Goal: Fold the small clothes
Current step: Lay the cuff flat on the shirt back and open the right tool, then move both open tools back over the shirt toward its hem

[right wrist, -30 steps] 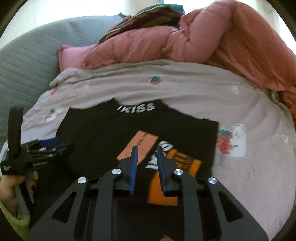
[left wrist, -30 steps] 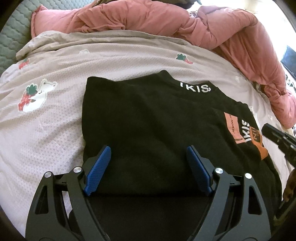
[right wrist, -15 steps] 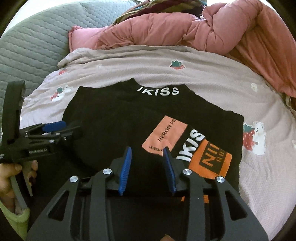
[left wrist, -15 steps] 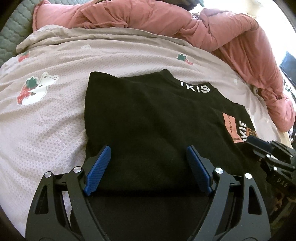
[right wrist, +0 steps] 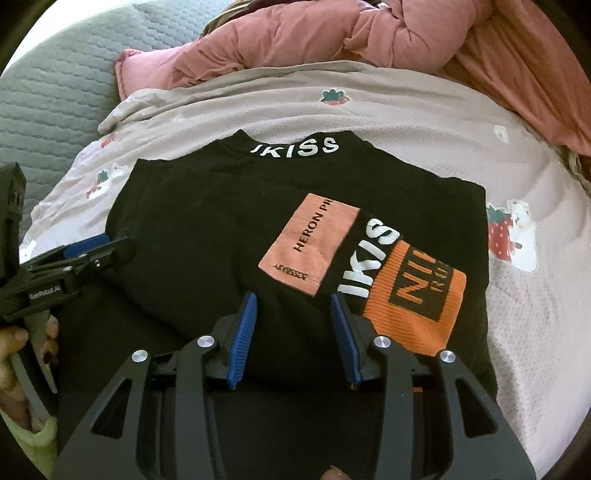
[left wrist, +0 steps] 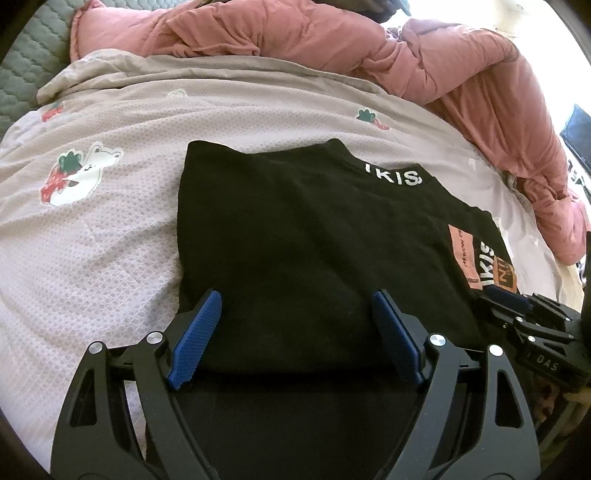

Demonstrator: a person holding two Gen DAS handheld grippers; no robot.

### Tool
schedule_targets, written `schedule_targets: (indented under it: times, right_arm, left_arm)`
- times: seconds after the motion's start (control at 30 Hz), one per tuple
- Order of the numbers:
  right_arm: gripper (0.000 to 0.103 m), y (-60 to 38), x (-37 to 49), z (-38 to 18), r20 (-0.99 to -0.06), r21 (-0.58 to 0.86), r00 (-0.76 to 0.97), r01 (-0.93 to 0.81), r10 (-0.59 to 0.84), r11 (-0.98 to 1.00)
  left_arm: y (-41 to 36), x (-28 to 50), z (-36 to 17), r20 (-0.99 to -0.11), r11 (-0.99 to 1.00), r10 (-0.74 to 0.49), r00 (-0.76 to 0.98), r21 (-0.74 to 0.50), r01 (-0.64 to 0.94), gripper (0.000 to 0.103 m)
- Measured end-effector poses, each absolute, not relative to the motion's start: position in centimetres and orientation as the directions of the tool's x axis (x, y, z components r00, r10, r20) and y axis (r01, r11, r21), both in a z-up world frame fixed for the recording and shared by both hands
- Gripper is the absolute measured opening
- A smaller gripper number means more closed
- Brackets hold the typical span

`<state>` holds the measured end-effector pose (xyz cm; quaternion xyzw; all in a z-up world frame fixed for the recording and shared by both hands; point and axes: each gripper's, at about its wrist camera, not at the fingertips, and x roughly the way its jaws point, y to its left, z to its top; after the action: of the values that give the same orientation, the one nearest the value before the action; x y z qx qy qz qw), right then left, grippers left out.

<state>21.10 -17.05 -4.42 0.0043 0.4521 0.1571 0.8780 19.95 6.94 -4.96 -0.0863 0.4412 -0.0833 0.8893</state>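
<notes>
Your left gripper (left wrist: 295, 332) sits nearest, its blue fingers (left wrist: 195, 339) spread wide over the near hem of the black shirt (left wrist: 295, 240), gripping nothing. Your right gripper (right wrist: 293, 334) has its fingers (right wrist: 242, 336) parted about halfway, and nothing is between them; they hover at the shirt's near edge, though whether the tips touch the cloth is hard to tell. The shirt lies folded flat on the bed's pale printed sheet (left wrist: 103, 240), with a pink patch (right wrist: 306, 243) and an orange patch (right wrist: 413, 295) showing on its right half and white lettering at the collar (right wrist: 295, 147). Beyond it, a pink quilt (left wrist: 295, 33) is bunched along the far side, with a grey quilted cover (right wrist: 55, 92) to the left.
</notes>
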Motion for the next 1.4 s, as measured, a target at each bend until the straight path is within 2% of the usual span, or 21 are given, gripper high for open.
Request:
schedule_targets:
  times: [0.23,0.57,0.7,0.87,0.93,1.07,1.17,1.4]
  right_arm:
    - [0.046,-17.2,20.3,-3.7,-0.775,0.160,0.560,-0.275,0.293,0.948]
    - [0.047,-17.6,19.5,-3.0,-0.759,0.169,0.576,-0.272,0.302,0.947]
    - [0.062,-17.8,19.3,-2.8,-0.755,0.165,0.585,-0.265,0.294,0.950]
    - [0.062,-18.2,19.0,-2.7,-0.755,0.163,0.592,-0.248,0.283,0.955]
    - [0.067,-18.4,19.0,-2.7,-0.754,0.164,0.593,-0.243,0.280,0.956]
    - [0.070,-18.6,18.8,-2.5,-0.749,0.165,0.602,-0.236,0.277,0.958]
    - [0.077,-18.7,18.8,-2.4,-0.745,0.164,0.607,-0.233,0.275,0.959]
    - [0.078,-19.0,18.5,-1.8,-0.734,0.167,0.620,-0.230,0.276,0.959]
  left_arm:
    - [7.1,19.8,-4.7,-0.767,0.969,-0.230,0.599,-0.237,0.069,0.076]
    - [7.0,19.2,-4.0,-0.760,0.974,-0.215,0.614,-0.217,0.071,0.079]
    - [7.2,18.9,-3.5,-0.753,0.974,-0.212,0.623,-0.217,0.069,0.084]
    - [7.2,18.5,-3.2,-0.751,0.978,-0.196,0.631,-0.200,0.066,0.086]
    - [7.1,18.3,-3.0,-0.749,0.980,-0.185,0.636,-0.188,0.064,0.093]
    - [7.1,18.1,-2.7,-0.746,0.984,-0.168,0.644,-0.169,0.061,0.093]
    - [7.2,17.9,-2.5,-0.744,0.987,-0.146,0.652,-0.150,0.051,0.093]
    - [7.6,17.1,-2.1,-0.737,0.991,-0.122,0.665,-0.127,0.041,0.093]
